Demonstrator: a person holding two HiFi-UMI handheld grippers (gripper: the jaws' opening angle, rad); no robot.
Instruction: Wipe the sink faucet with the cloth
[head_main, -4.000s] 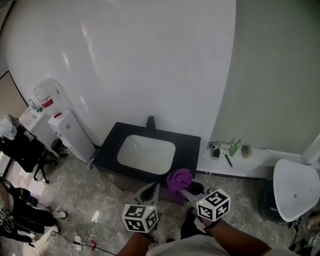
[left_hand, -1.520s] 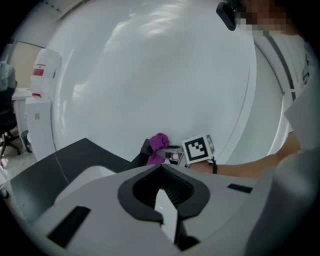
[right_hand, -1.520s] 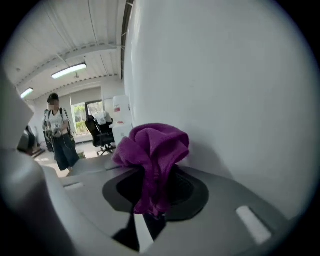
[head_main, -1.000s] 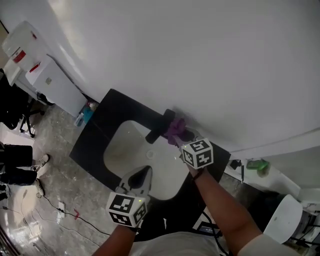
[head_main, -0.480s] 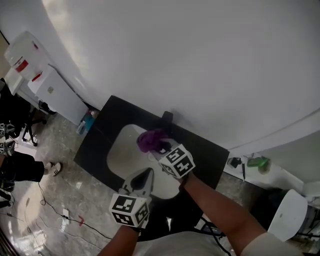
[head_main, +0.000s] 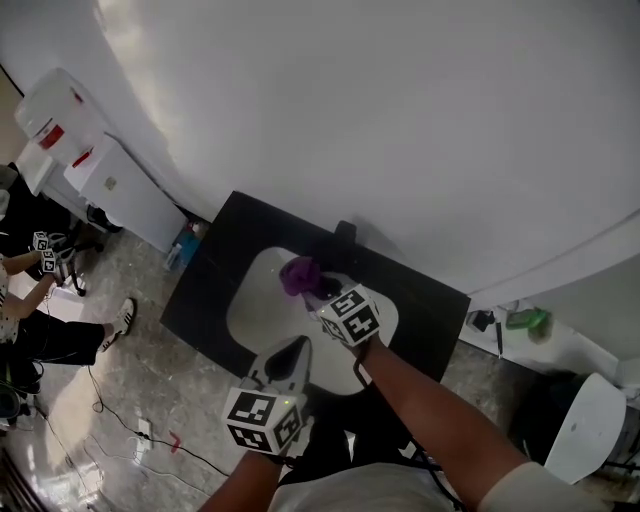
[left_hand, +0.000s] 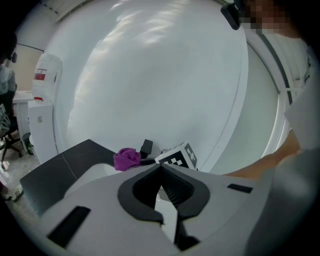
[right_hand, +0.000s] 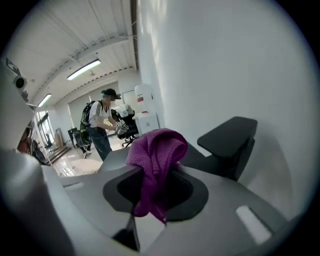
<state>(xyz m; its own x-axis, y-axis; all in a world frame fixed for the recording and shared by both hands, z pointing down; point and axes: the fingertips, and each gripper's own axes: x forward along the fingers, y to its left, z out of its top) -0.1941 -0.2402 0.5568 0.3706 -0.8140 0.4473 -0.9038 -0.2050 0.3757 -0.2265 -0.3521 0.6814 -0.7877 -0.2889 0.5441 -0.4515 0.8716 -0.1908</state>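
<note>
The right arm reaches forward over the sink (head_main: 250, 300) in the black desk (head_main: 215, 265). The right gripper (head_main: 317, 292) has its 2 fingers clamped on the purple cloth (head_main: 298, 272), just beside the faucet (head_main: 345, 232). The left gripper (head_main: 296, 348) hangs near the sink's front edge, fingers together and empty. Only the right gripper view shows a person (right_hand: 102, 127) standing beyond.

**Purple cloth pinched beside the black faucet**

The right gripper (right_hand: 152, 175) is gripping a purple cloth (right_hand: 157, 150). Its fingers (right_hand: 190, 195) are pressing on the fabric, which is bunching above them and hanging down between them. The black faucet (right_hand: 227, 142) is standing just right of the cloth; contact between the two cannot be made out. A white wall (right_hand: 240, 60) is rising behind the faucet. Far to the faucet's left, a person (right_hand: 100, 130) is standing near a tall white unit (right_hand: 145, 105).
</note>
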